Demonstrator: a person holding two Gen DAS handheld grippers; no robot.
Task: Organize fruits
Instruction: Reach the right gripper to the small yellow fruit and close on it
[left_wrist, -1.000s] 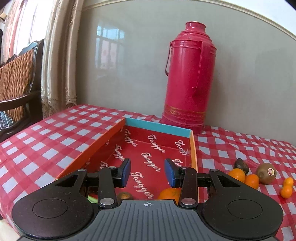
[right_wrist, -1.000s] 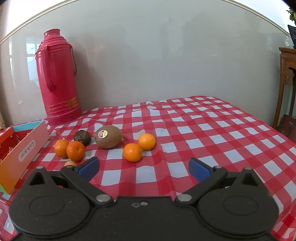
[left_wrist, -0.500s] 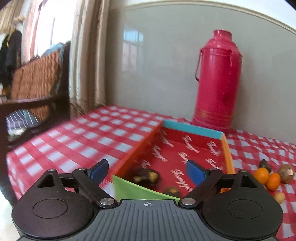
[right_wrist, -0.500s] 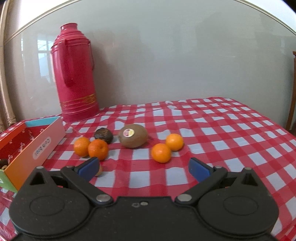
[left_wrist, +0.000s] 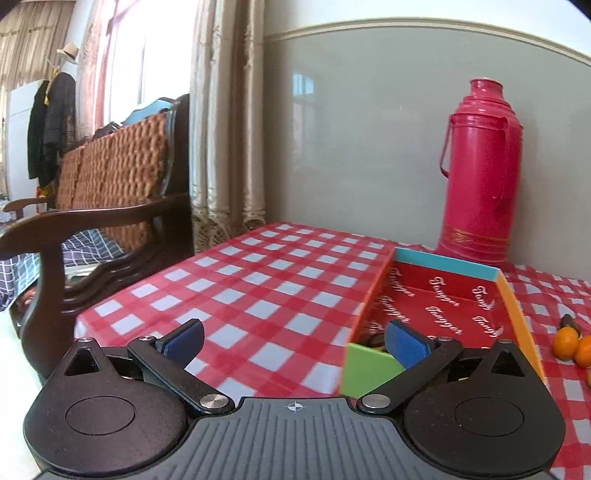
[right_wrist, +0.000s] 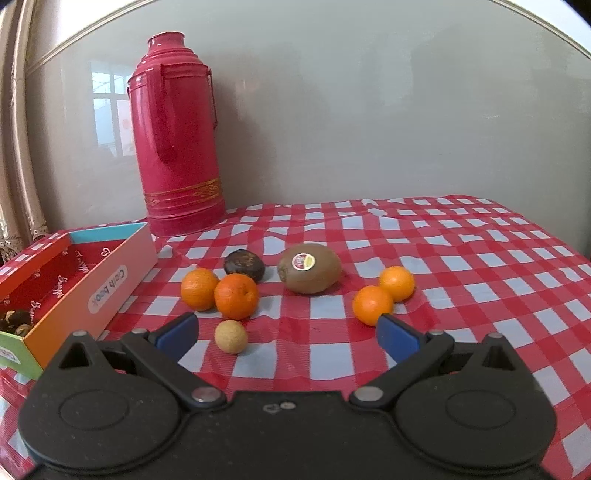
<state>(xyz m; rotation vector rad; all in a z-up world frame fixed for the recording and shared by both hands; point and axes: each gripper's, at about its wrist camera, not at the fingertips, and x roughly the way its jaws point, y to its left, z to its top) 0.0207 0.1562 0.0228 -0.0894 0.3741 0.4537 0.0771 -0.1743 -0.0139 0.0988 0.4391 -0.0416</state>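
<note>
A red-lined cardboard box (left_wrist: 443, 263) lies on the checked tablecloth, its green end wall by my left gripper's right finger. My left gripper (left_wrist: 293, 339) hangs over the cloth left of the box, its jaws opening wide with nothing between them. In the right wrist view the box (right_wrist: 110, 280) sits at the left with a dark fruit (right_wrist: 14, 321) inside. Loose on the cloth lie two oranges (right_wrist: 236, 295), a dark fruit (right_wrist: 244, 264), a stickered kiwi (right_wrist: 309, 267), two more oranges (right_wrist: 372, 305) and a small tan fruit (right_wrist: 231, 336). My right gripper (right_wrist: 287, 332) is open just before them, empty.
A tall red thermos (right_wrist: 177, 140) stands against the wall behind the box. A wooden chair with a wicker back (left_wrist: 110, 177) stands off the table's left edge, beside a curtain (left_wrist: 229, 147). Checked cloth stretches away to the right of the fruits.
My left gripper went from nearly shut over the box to wide open and swung left off it. The right gripper drifted left, closer to the loose fruits.
</note>
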